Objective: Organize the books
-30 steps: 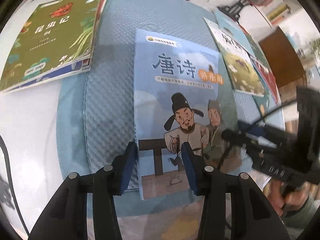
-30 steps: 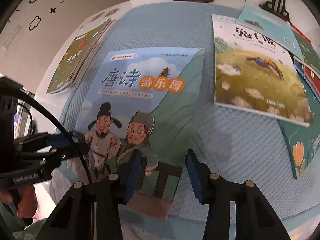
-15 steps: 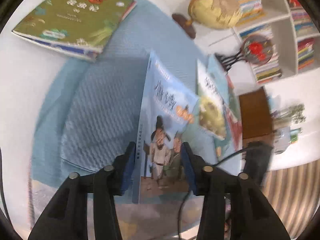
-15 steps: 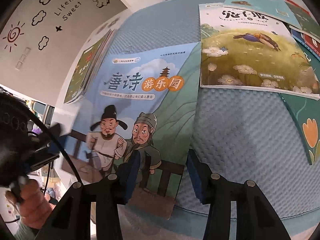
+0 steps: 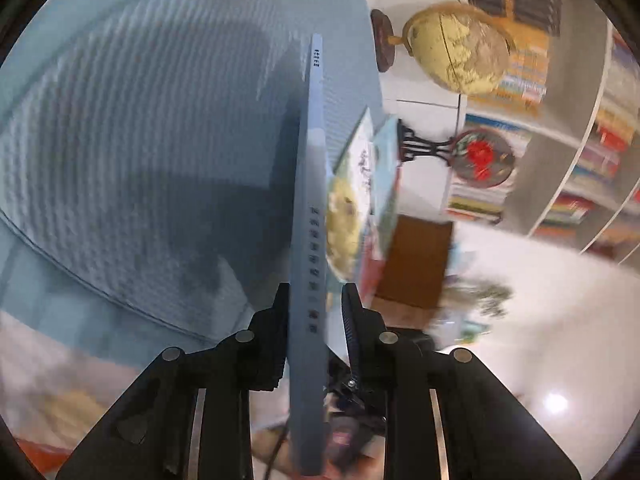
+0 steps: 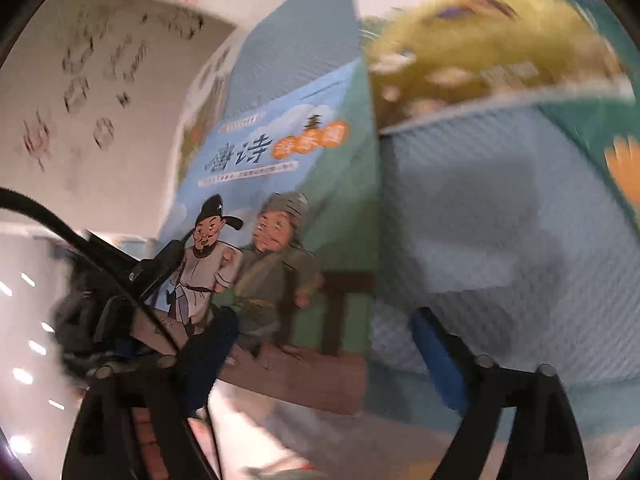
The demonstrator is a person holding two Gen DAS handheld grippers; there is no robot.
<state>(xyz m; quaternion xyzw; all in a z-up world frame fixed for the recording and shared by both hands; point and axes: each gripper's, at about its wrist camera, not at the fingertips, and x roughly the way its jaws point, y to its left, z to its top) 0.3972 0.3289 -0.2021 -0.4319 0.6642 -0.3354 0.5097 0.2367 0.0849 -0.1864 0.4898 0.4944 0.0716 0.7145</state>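
You are working over a light blue quilted mat [image 5: 132,128] spread on a white surface. Behind it the room shows white bookshelves [image 5: 580,152] packed with colourful spines, one yellow globe [image 5: 456,52] on a dark wooden base, and one round ornament with a red centre [image 5: 482,156] on a black stand. In the right wrist view, a wall with black doodle decals [image 6: 92,80] stands to the left.

The blue storybook [image 5: 310,216] has a pale blue cover with two cartoon men in old Chinese dress, dark title characters and an orange title band. It stands on edge above the mat, its grey-blue spine facing your left camera.

Your left gripper [image 5: 314,312] has just been closing and now grasps the book's near end between its pads. Your right gripper [image 6: 320,360] has just been opening; its jaws stand wide, released, with nothing pressed between them.

One yellow-green picture book [image 6: 488,52] lies flat on the mat beyond, blurred; other books near it are too smeared to count.
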